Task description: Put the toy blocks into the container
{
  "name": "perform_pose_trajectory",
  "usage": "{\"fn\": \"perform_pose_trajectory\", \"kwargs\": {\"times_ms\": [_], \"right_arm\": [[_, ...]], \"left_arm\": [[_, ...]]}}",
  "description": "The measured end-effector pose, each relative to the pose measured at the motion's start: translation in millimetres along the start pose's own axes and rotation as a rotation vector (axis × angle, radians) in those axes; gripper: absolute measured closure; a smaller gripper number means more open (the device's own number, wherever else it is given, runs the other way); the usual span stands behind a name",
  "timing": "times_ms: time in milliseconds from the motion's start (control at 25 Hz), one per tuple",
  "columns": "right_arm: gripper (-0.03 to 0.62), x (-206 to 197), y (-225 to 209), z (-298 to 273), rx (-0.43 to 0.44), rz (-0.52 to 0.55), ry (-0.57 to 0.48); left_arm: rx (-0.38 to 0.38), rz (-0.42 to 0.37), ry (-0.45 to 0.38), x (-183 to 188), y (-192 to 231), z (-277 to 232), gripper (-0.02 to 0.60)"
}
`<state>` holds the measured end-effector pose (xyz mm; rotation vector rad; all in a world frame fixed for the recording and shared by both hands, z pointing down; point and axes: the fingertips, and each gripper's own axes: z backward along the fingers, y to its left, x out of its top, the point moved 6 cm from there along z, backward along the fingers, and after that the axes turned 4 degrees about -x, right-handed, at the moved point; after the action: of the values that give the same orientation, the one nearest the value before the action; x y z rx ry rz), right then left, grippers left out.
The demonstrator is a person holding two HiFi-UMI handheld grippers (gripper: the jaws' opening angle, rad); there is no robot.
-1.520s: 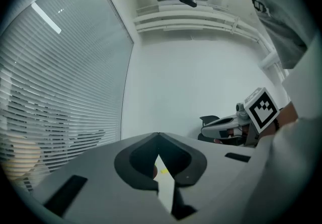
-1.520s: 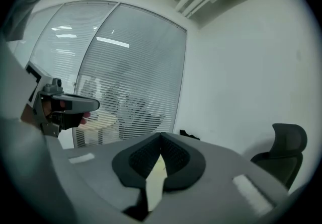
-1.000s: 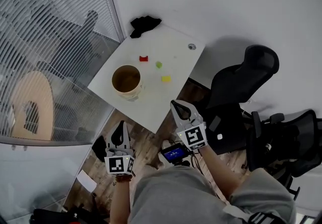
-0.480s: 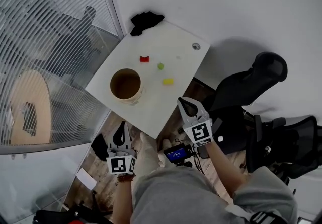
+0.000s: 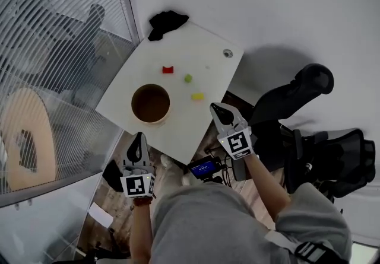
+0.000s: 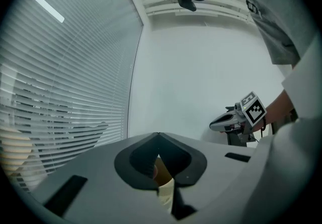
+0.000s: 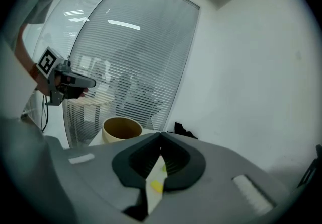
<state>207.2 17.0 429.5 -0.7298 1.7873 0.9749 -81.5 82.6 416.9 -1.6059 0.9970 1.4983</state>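
Three blocks lie loose on the white worktop [image 5: 202, 49], none of them in the container [image 5: 168, 104] yet. The red block [image 5: 168, 69] is farthest from the person, the green block [image 5: 187, 78] sits just beside it to the right, and the yellow block [image 5: 197, 96] lies nearest the worktop's right edge. The container (a tan, round, open-topped tub) stands upright to the left of the blocks, apart from all three, and its inside looks bare.

The left tool [image 5: 139, 137] is closed with nothing between its jaws. It is off the worktop's near edge, over the wooden floor [image 5: 178, 168], pointing toward the container.

The right tool [image 5: 217, 107] is also closed and empty. It sits at the worktop's near right edge, close to the yellow block but not touching it; its own view shows that block through the slit under the meeting jaw tips.

A black cloth [image 5: 166, 21] lies on the far corner.
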Motion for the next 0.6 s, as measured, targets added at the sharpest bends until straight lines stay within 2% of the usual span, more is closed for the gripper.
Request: {"fn": "perform_pose_trajectory", "kwargs": {"times_ms": [160, 320, 480, 600], "right_arm": [[0.583, -8, 2, -16, 0.026, 0.051, 0.048], [0.582, -6, -3, -27, -0.001, 0.096, 0.074], [0.582, -10, -24, -30, -0.03, 0.196, 0.139], [0.582, -12, -42, -37, -0.031, 0.217, 0.141]], "left_arm": [[-0.02, -0.015, 0.017, -10, 24, 3, 0.574], [-0.04, -0.012, 0.001, -22, 52, 1, 0.574], [-0.029, 0.003, 0.025, -38, 66, 1, 0.574], [-0.021, 0.005, 0.037, -46, 73, -2, 0.574]]}}
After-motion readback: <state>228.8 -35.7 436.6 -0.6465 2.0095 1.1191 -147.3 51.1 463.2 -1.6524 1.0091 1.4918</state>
